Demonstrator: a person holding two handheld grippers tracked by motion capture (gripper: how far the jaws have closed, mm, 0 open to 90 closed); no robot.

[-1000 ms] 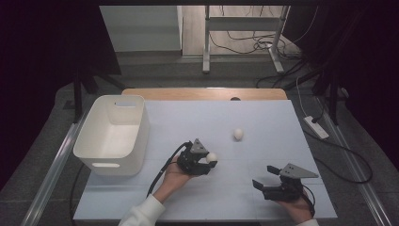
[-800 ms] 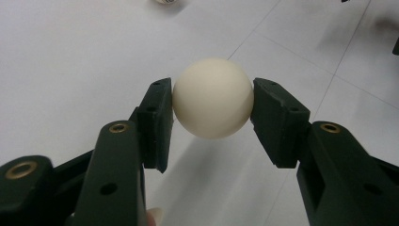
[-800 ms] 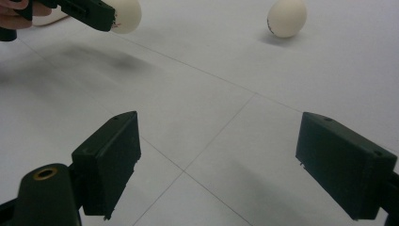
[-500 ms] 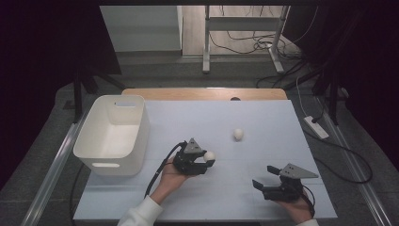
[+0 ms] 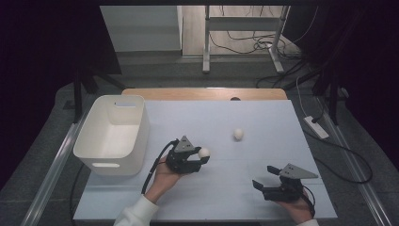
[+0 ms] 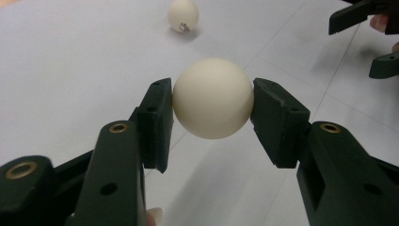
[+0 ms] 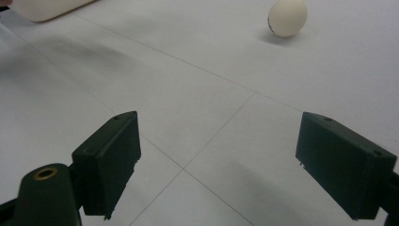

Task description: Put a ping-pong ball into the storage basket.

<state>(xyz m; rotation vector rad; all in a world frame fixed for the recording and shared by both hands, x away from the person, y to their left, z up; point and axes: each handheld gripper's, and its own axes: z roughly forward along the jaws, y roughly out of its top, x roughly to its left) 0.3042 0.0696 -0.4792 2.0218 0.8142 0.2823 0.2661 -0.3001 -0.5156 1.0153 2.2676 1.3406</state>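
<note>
A white bin (image 5: 113,134) stands at the table's left. Beside it, the left gripper (image 5: 201,159) points right, raised off the table, clamping a white ball (image 5: 204,152). A second ball (image 5: 238,133) lies apart. The right gripper (image 5: 264,177) rests low, jaws spread wide, its hand partly cut off.

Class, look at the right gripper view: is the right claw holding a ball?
No. The right claw stands open over bare table, and the nearest loose ball lies farther off.

White bin (image 7: 47,8) cut off by right gripper view's top edge; loose ball's (image 6: 183,15) print unreadable.
</note>
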